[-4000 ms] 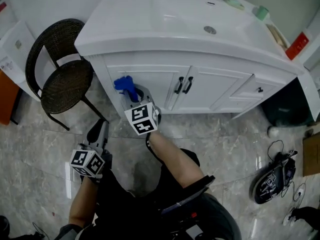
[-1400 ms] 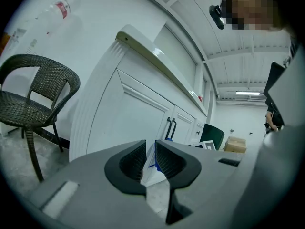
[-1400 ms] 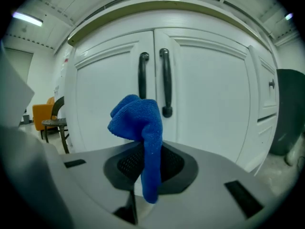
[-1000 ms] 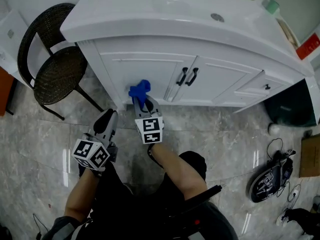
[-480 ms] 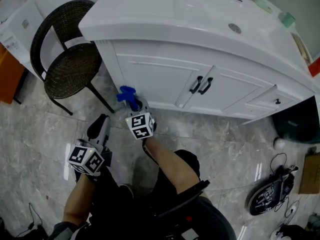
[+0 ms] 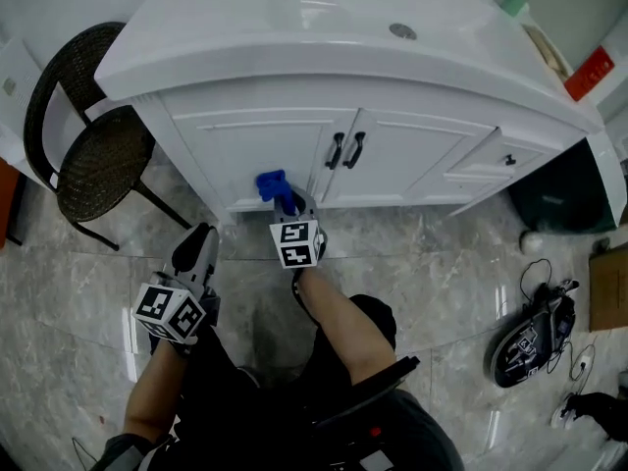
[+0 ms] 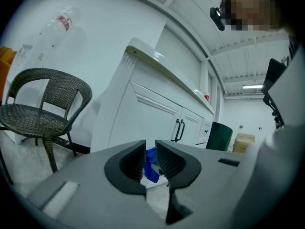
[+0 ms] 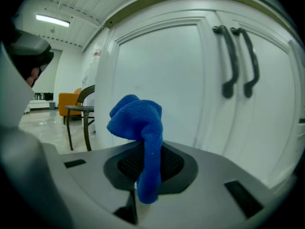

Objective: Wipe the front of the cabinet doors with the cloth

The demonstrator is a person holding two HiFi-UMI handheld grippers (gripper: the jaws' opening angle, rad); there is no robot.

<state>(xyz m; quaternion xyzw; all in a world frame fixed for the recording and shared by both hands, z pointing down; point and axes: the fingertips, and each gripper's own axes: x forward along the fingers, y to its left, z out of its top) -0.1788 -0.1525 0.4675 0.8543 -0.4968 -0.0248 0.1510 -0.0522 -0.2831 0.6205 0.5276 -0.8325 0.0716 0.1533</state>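
A white vanity cabinet has two doors (image 6: 257, 150) with black handles (image 6: 344, 150). The doors (image 8: 162, 80) fill the right gripper view, handles (image 8: 238, 61) at upper right. My right gripper (image 6: 287, 200) is shut on a blue cloth (image 6: 272, 186), held low against the left door near its bottom edge. The cloth (image 8: 140, 137) bunches above the jaws and hangs between them. My left gripper (image 6: 199, 246) hovers over the floor left of the right one, jaws nearly closed with nothing between them. The left gripper view shows the cloth (image 7: 151, 163) beyond them.
A dark wicker chair (image 6: 83, 135) stands left of the cabinet. A dark green bin (image 6: 554, 199) sits at the cabinet's right end. Shoes and cables (image 6: 530, 337) lie on the marble floor at the right. A small drawer (image 6: 500, 163) is right of the doors.
Over four seconds the right gripper carried the cloth from mid-height on the left door down to its lower edge. In the last half second it shifted slightly right. The left gripper stayed put.
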